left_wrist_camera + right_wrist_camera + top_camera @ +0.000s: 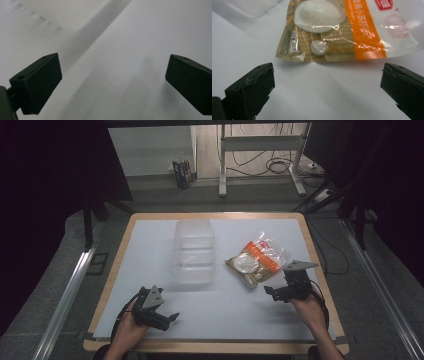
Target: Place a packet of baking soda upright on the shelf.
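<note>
A clear plastic bag with an orange band [256, 261] is seen lying flat on the white table top [240, 310], to the right of a clear plastic container [194, 251]. The right gripper [270, 290] is held low just beside the bag's near edge, its jaws spread wide with nothing between them. The left gripper [172, 317] is held near the front edge, well apart from the bag, likewise wide open and empty.
</note>
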{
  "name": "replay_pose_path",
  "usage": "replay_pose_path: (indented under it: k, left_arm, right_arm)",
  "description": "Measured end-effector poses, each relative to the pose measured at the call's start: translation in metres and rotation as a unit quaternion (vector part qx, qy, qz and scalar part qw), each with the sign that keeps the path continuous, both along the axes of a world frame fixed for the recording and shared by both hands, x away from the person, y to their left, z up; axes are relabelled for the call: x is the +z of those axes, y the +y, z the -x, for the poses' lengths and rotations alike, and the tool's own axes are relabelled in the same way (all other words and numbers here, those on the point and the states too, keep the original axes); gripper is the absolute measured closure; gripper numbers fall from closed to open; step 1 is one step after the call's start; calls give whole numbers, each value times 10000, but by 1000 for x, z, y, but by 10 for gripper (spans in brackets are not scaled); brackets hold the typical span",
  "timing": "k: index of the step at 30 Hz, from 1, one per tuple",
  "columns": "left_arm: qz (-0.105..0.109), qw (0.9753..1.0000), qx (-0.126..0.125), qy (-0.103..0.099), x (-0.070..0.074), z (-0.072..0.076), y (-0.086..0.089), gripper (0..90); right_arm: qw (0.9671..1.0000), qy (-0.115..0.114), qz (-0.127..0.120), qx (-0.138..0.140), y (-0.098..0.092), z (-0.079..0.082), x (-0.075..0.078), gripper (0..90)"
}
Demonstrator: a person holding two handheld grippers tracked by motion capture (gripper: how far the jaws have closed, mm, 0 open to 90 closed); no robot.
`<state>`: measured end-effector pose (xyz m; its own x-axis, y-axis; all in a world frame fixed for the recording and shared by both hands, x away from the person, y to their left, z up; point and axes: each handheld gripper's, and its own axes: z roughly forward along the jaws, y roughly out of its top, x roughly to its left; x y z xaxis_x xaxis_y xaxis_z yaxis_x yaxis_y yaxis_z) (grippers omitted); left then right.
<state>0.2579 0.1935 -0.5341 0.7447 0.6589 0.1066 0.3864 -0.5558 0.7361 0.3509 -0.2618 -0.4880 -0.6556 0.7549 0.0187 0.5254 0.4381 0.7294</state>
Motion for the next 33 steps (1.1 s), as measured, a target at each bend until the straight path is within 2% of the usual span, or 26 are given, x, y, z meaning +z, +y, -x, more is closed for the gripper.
replay_pose_path:
  k: [5, 9, 15, 19, 21, 29, 31, 32, 33]
  left_arm:
    - [-3, 10000, -5, -1, 0, 0, 0, 7]
    - [-35, 10000, -15, 0, 0, 0, 0, 7]
    - [-26, 10000, -15, -4, 0, 0, 0, 7]
    - [-16, 10000, -20, -1, 0, 0, 0, 7]
    - [-23, 10000, -38, -7, 0, 1, -1, 7]
    - [-19, 10000, -68, -22, 0, 1, -1, 7]
    - [-15, 10000, -71, -18, 0, 1, -1, 7]
    - [-15, 10000, -74, -22, 0, 1, -1, 7]
    - [-15, 10000, -76, -20, 0, 1, -1, 7]
  right_arm:
    - [9999, -12, -102, 12, 9, -6, 9, 0]
    - [9999, -87, -24, 59, 17, -12, 15, 0]
    - [9999, -31, 76, 103, 27, -21, 17, 13]
    - [9998, -29, 143, 117, 35, -25, 19, 54]
    - [9997, -102, 144, 142, 40, -27, 21, 75]
    - [9985, -334, 332, 290, 57, -36, 27, 288]
    - [9983, -337, 367, 308, 58, -38, 28, 315]
    - [9983, -312, 389, 300, 61, -43, 29, 378]
    - [9984, -276, 385, 301, 62, -45, 30, 396]
